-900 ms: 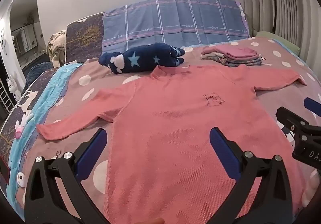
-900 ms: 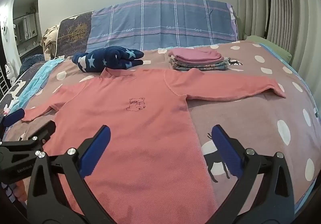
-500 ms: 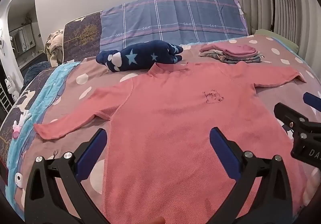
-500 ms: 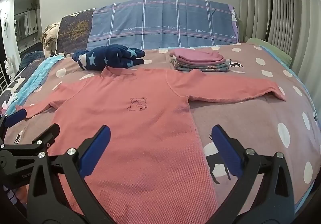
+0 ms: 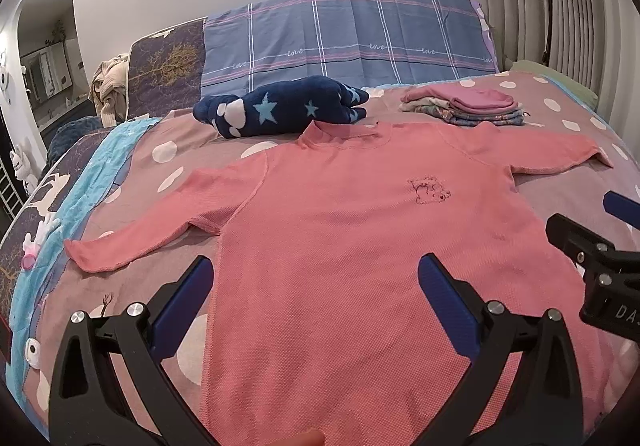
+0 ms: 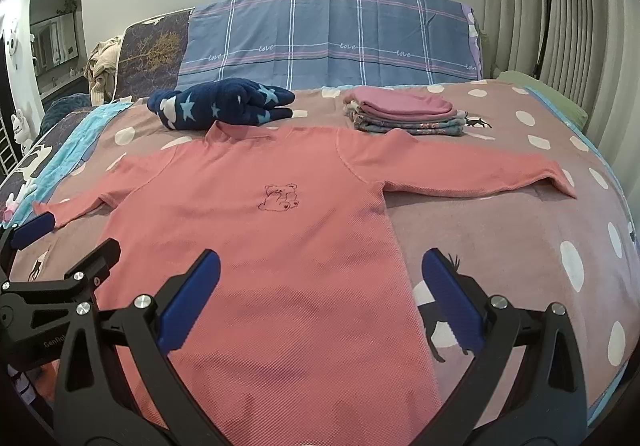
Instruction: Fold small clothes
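A: Pink long-sleeved top (image 5: 360, 246) spread flat on the dotted bedspread (image 6: 520, 230), sleeves out to both sides.

B: Left gripper (image 5: 316, 286) and right gripper (image 6: 320, 282) above its lower half; fingers (image 6: 192, 302) spread wide, gripping nothing. Folded stack (image 6: 404, 114) beyond the collar.

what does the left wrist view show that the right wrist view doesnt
Only the left wrist view shows the shirt's full left sleeve to its cuff and more of the blue blanket. Only the right wrist view shows the deer print beside the hem. Both show the pink shirt spread flat, the star blanket, the folded stack, and both tools open: left tool, right tool.
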